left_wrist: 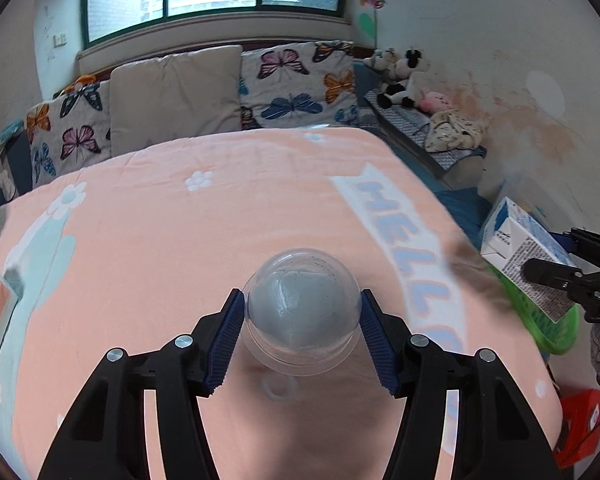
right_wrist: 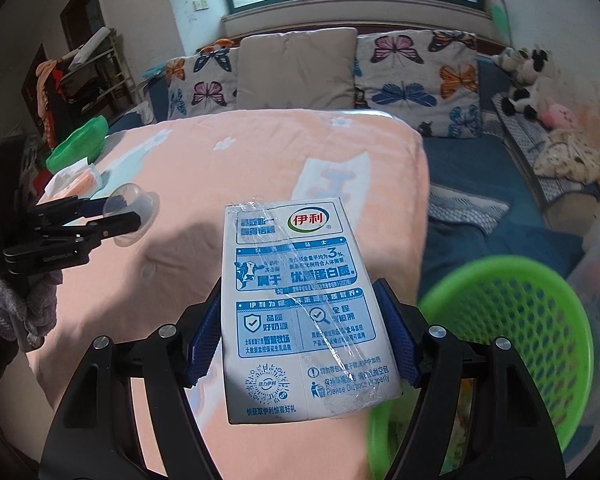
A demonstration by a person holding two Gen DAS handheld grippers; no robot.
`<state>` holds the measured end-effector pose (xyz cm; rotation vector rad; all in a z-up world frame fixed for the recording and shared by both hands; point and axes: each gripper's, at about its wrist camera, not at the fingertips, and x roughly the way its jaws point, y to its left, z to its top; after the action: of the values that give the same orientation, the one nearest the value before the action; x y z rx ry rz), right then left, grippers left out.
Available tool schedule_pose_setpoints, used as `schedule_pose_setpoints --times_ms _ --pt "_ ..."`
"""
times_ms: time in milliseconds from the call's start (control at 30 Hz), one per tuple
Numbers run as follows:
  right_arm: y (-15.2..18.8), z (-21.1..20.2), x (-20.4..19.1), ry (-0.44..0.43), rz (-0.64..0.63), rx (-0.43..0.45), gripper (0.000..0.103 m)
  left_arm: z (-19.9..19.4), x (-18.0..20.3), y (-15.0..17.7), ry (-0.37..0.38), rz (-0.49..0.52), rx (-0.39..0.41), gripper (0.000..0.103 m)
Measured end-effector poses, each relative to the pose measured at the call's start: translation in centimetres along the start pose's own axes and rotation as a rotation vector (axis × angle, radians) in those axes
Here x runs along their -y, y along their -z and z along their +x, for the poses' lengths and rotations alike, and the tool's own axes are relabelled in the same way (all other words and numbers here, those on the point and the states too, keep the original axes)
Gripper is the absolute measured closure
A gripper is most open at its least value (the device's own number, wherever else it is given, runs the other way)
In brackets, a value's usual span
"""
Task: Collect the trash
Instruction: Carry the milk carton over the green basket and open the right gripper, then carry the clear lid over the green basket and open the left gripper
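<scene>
My left gripper (left_wrist: 303,312) is shut on a clear plastic dome lid (left_wrist: 302,308), held just above the pink blanket (left_wrist: 180,248); it also shows in the right wrist view (right_wrist: 126,208). My right gripper (right_wrist: 300,344) is shut on a white and blue milk carton (right_wrist: 300,304), held beside the bed's right edge, next to a green mesh basket (right_wrist: 512,320). In the left wrist view the carton (left_wrist: 520,256) and right gripper (left_wrist: 556,276) hang over the basket (left_wrist: 552,324).
A tissue pack (right_wrist: 76,180) and a second green basket (right_wrist: 78,144) lie at the bed's left side. Butterfly pillows (left_wrist: 296,84) and a beige cushion (left_wrist: 176,96) line the back. Plush toys (left_wrist: 404,76) sit on a bench by the wall. A red object (left_wrist: 580,420) lies on the floor.
</scene>
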<state>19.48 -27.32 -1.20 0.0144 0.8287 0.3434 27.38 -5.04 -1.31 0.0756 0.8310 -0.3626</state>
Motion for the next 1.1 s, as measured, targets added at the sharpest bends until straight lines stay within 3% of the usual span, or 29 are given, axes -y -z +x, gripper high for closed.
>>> schedule_pose_setpoints --times_ms 300,633,1100 --pt "4.4 -3.2 2.4 0.051 0.066 -0.001 0.032 -1.7 5.7 1.6 0.060 0.063 0.005 0.047" --pt "9.0 -4.5 7.6 0.178 0.162 -0.049 0.032 -2.1 10.7 1.7 0.119 0.134 0.008 0.047" --pt "11.5 -3.1 12.0 0.262 0.261 -0.103 0.033 -2.0 13.6 1.7 0.150 0.173 0.004 0.047"
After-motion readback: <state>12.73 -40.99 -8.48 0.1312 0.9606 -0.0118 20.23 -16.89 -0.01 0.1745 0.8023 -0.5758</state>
